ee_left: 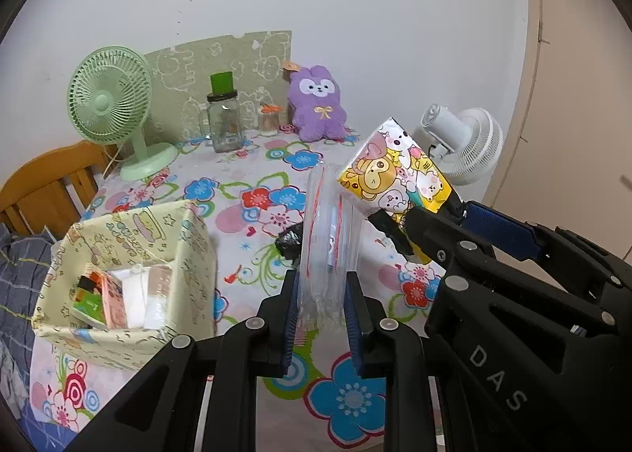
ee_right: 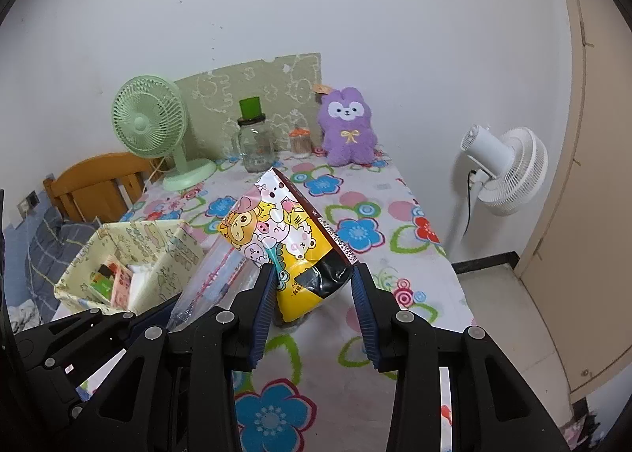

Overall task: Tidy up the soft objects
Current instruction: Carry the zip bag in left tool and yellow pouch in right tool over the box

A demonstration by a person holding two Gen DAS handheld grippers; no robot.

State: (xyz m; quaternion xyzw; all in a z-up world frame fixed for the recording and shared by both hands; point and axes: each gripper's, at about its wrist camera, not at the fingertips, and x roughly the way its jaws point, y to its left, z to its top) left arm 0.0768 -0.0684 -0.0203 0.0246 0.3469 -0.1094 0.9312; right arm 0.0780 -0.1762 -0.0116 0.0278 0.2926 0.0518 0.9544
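Observation:
My left gripper (ee_left: pixel 322 282) is shut on a clear plastic zip bag (ee_left: pixel 330 223) with red seal lines, which stands upright between the blue pads above the table. My right gripper (ee_right: pixel 315 274) is shut on the lower end of a yellow soft pack (ee_right: pixel 276 230) printed with cartoon animals. The pack tilts up and away from the gripper. In the left wrist view the pack (ee_left: pixel 395 171) hangs just right of the bag. A pale patterned fabric box (ee_left: pixel 185 238) stands open at the left and holds several packets. A purple plush rabbit (ee_left: pixel 318 104) sits at the table's far edge.
A flowered cloth covers the table (ee_right: pixel 355 230). At the back stand a green desk fan (ee_left: pixel 110 96), a glass jar (ee_left: pixel 225 124) with a green lid and a small pot (ee_left: pixel 269 121). A black crumpled item (ee_left: pixel 290 242) lies behind the bag. A white floor fan (ee_right: pixel 509 171) stands right, a wooden chair (ee_right: pixel 94 179) left.

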